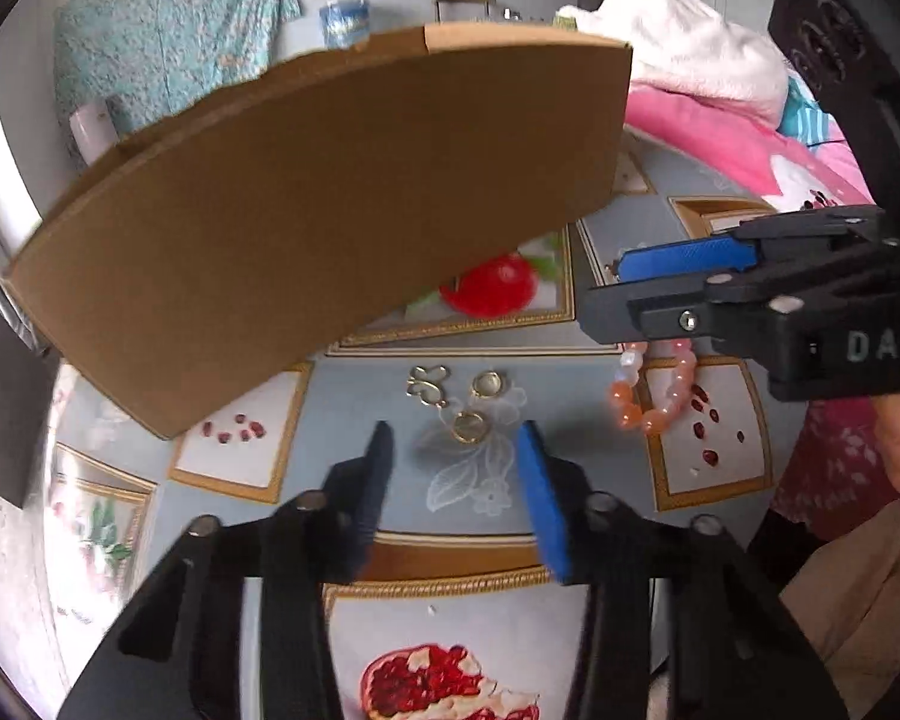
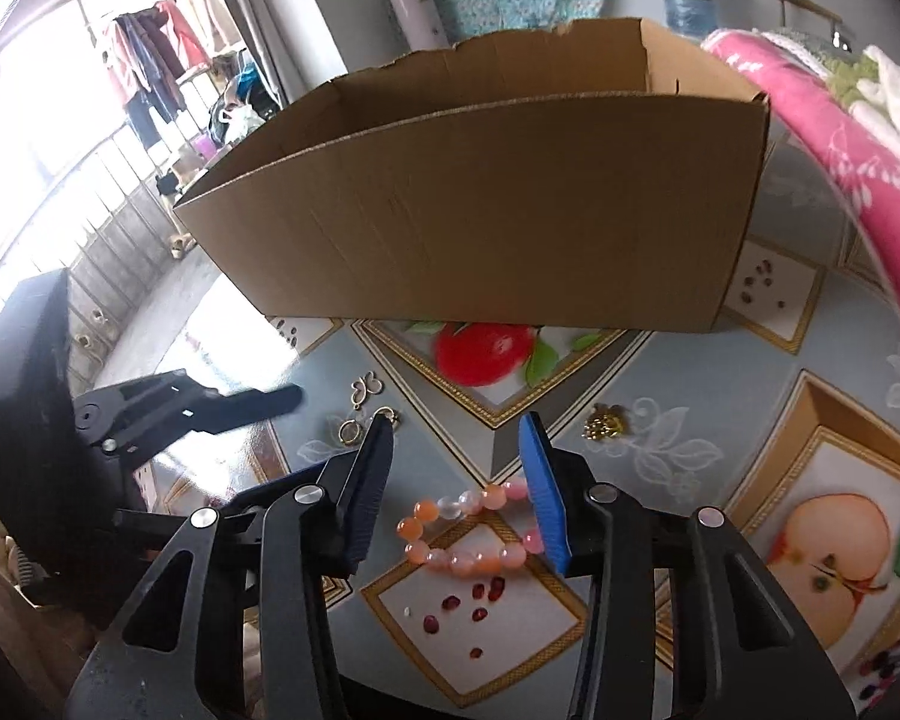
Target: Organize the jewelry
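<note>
1. Nearest the lens in the left wrist view, the left gripper (image 1: pixel 456 450) stands part open over the worktop (image 1: pixel 360 396); nothing is between its fingers and nothing is held.
2. Just ahead of its tips lies a gold ring (image 1: pixel 469 426); a second ring (image 1: pixel 487 384) and a looped gold pendant (image 1: pixel 429 385) sit a little beyond.
3. The right gripper (image 2: pixel 456 480) is likewise part open and empty; the bracelet (image 2: pixel 468 531) lies on the worktop under its span, its far beads close against the blue finger, but I cannot tell if they touch.
4. A small gold cluster (image 2: pixel 605 423) rests ahead and to the right of that gripper; the box (image 2: pixel 480 210) stands beyond both, open at the top.
5. The step looks like two pick-ups at once; bring each gripper down so the fingers straddle the piece, tips grazing the cloth.
6. The ring is thin and flat; it may slide on the glossy cover, so close slowly and square on.
7. Take the bracelet across one strand of beads, not the whole loop; lift clear of the box wall before dropping in.
</note>
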### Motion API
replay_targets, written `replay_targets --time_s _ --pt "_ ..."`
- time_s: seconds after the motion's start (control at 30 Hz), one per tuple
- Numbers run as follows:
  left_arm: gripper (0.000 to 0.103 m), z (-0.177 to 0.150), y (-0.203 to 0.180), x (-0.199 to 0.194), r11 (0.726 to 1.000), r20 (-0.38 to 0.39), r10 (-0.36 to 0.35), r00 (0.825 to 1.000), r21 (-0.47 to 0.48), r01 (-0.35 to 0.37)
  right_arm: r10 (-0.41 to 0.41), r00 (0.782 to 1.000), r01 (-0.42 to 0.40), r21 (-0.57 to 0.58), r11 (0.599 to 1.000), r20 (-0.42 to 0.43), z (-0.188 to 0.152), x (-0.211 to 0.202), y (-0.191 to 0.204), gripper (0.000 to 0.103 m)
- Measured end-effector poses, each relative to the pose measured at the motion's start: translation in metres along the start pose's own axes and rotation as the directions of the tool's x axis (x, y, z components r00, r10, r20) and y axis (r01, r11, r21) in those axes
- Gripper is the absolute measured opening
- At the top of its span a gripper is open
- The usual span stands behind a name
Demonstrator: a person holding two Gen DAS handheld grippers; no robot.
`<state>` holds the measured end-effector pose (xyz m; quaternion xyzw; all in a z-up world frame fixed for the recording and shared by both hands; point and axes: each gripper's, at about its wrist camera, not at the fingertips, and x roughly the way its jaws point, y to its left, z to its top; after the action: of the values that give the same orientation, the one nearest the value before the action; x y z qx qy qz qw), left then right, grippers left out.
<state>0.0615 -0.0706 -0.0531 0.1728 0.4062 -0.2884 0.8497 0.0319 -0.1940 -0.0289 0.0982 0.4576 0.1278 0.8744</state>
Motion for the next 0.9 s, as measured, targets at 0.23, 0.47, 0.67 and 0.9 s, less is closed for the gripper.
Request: replay_targets --time_s 0.23,0.47,0.67,0.9 --pt "0.02 0.005 0.001 0.005 0.999 0.011 -0.034 0.999 -0.001 0.034 0.008 1.0 -0.008 0.008 1.0 -0.017 0.004 0.006 -0.003 0.04" --pt "0.012 0.005 -0.002 0.005 0.999 0.016 -0.032 0.999 0.018 0.032 0.012 1.0 -0.012 -0.016 1.0 -0.027 0.009 0.012 0.0 0.04" --pt "0.011 0.001 0.005 0.001 1.0 0.01 0.001 1.0 0.006 -0.001 0.006 0.999 -0.009 -0.069 0.998 -0.032 0.012 0.018 0.014 0.039" --pt "0.011 -0.008 0.022 -0.004 0.997 -0.006 0.038 0.999 -0.059 -0.039 0.01 0.998 -0.017 -0.14 0.99 -0.055 0.013 0.027 0.031 0.031"
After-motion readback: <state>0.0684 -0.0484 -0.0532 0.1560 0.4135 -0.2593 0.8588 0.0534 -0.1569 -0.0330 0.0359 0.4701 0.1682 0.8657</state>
